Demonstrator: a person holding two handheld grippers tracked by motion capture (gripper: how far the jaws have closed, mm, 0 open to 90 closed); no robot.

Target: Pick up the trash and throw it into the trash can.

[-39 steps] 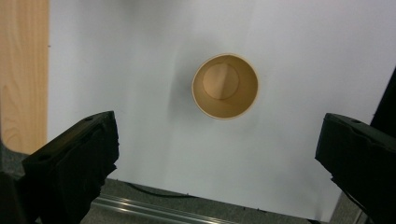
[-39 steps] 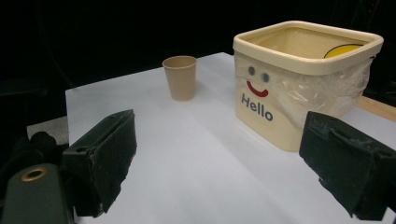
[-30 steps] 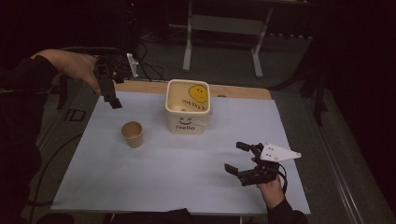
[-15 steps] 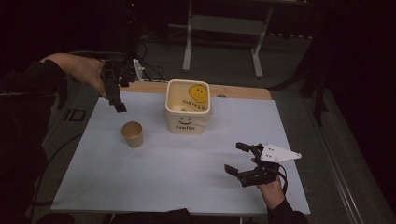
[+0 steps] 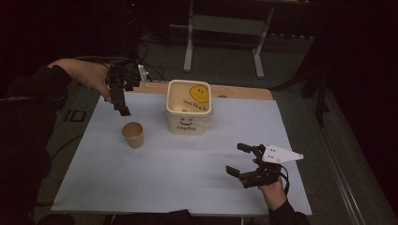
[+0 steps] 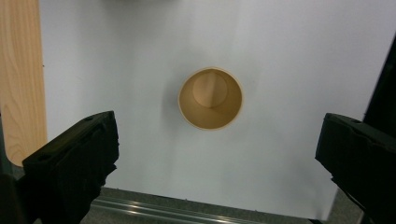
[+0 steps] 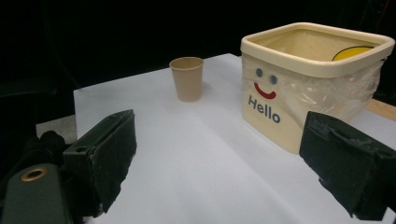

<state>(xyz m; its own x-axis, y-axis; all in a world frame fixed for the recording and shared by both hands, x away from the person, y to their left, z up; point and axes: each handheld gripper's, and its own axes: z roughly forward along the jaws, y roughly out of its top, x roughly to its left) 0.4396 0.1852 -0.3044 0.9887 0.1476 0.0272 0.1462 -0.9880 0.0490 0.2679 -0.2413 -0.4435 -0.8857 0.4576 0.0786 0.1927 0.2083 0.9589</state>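
The cup (image 5: 133,134) stands upright and empty on the white sheet, left of center in the high view, a little left of and below the bin (image 5: 189,112). In my left gripper view I look straight down into the cup (image 6: 210,98), near the middle of the frame, so my left tool (image 5: 123,106) hangs above it, toward the far side, and touches nothing. I hold this tool with the jaws wide apart, I think so that they can come down around the rim. The cup stands free of the bin, which leaves room on each side for the jaws.

My right tool (image 5: 241,160) is low over the tabletop (image 5: 244,91) in the lower right of the high view, well apart from the cup. Its jaws are also wide and hold nothing. In its own view the cup (image 7: 187,78) is at upper center and the bin (image 7: 313,79) at the upper right.
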